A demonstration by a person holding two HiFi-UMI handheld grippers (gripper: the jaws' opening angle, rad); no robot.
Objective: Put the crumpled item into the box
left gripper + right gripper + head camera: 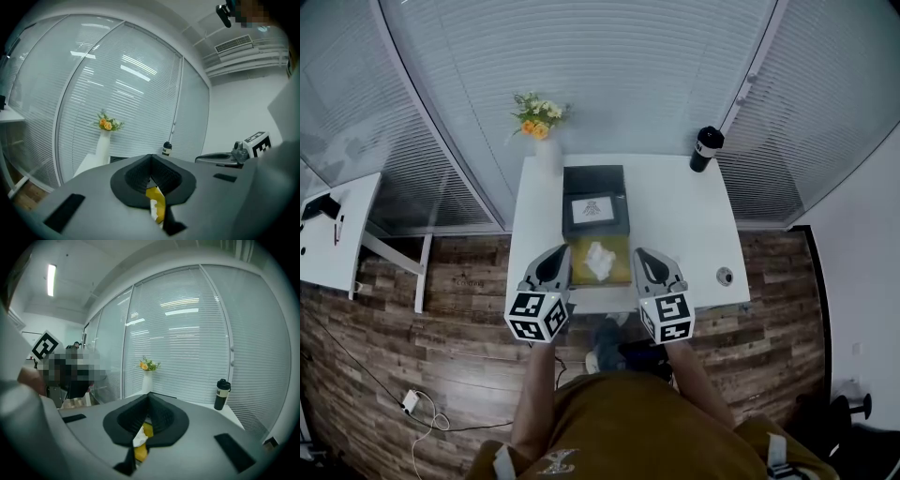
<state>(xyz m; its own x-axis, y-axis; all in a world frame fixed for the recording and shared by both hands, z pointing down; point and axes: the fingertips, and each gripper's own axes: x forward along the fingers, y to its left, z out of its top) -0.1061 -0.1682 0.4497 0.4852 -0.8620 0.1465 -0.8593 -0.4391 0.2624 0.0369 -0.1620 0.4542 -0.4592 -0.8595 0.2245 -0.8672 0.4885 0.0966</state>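
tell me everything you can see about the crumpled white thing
The crumpled item is a white wad, paper or tissue by its look, with irregular creases. It lies bunched on the yellow box, at the front edge of the white table, before a black box. Only the yellow surface touches it; the left gripper and right gripper flank it without touching.

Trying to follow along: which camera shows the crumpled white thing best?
The head view: the crumpled white item lies in plain sight inside the yellow box. The right gripper view catches only a white sliver past its jaws; the left gripper view shows mostly yellow.
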